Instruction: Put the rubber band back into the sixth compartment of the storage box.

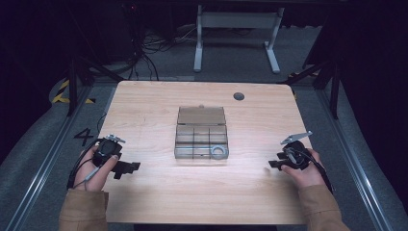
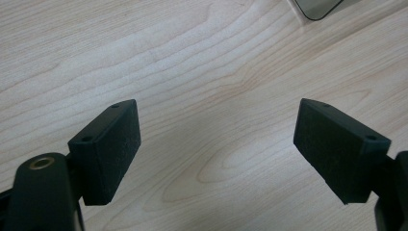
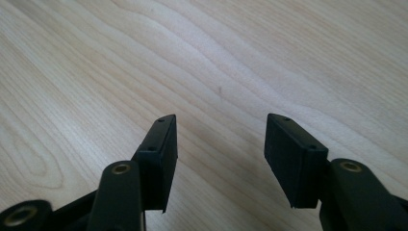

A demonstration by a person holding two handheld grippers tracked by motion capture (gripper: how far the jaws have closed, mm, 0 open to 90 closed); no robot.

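A clear compartment box (image 1: 201, 139) with its lid folded back lies in the middle of the wooden table (image 1: 159, 192). A round ring-shaped item (image 1: 219, 151) sits in its front right compartment. My left gripper (image 1: 129, 169) rests at the table's left, jaws wide apart over bare wood, open (image 2: 216, 125) with nothing between them; a corner of the box (image 2: 317, 7) shows at the top of the left gripper view. My right gripper (image 1: 272, 164) rests at the table's right, pointing toward the box, open (image 3: 220, 130) and empty over bare wood.
A dark round grommet (image 1: 238, 96) sits near the table's far edge. Beyond the table stand a white desk frame (image 1: 235, 33) and loose cables (image 1: 144, 53) on the floor. Metal rails (image 1: 43, 163) run along both sides of the table.
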